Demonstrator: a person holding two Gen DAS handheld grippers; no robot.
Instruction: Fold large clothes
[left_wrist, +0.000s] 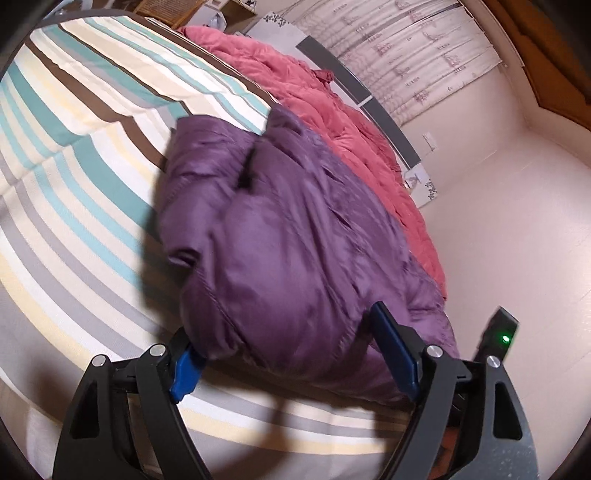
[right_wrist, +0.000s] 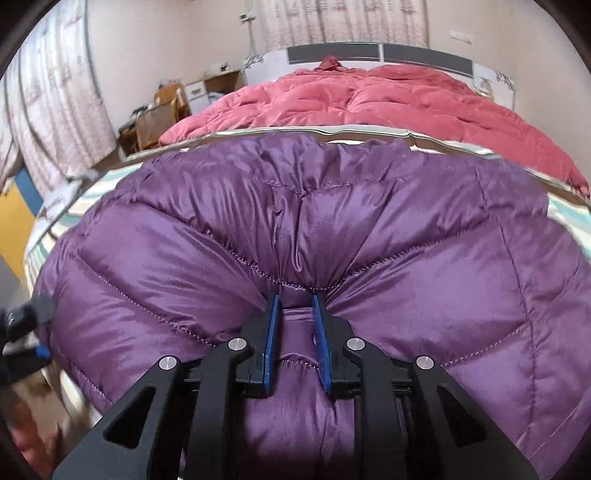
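A purple quilted down jacket (left_wrist: 280, 236) lies on the striped bedsheet (left_wrist: 74, 192), bunched and partly lifted. My left gripper (left_wrist: 291, 350) has its blue-padded jaws wide apart around the jacket's near edge, not clamping it. In the right wrist view the jacket (right_wrist: 424, 240) fills most of the frame. My right gripper (right_wrist: 295, 299) is shut on a pinched fold of the jacket's fabric, which puckers at the fingertips. The left gripper (right_wrist: 26, 325) shows at the far left edge of the right wrist view, beside the jacket's side.
A pink-red duvet (right_wrist: 369, 99) is piled at the head of the bed, behind the jacket, below the headboard (right_wrist: 380, 53). Curtains (right_wrist: 55, 92) hang at left. Wooden furniture (right_wrist: 159, 114) stands beside the bed. Pale floor (left_wrist: 517, 221) lies to the bed's right.
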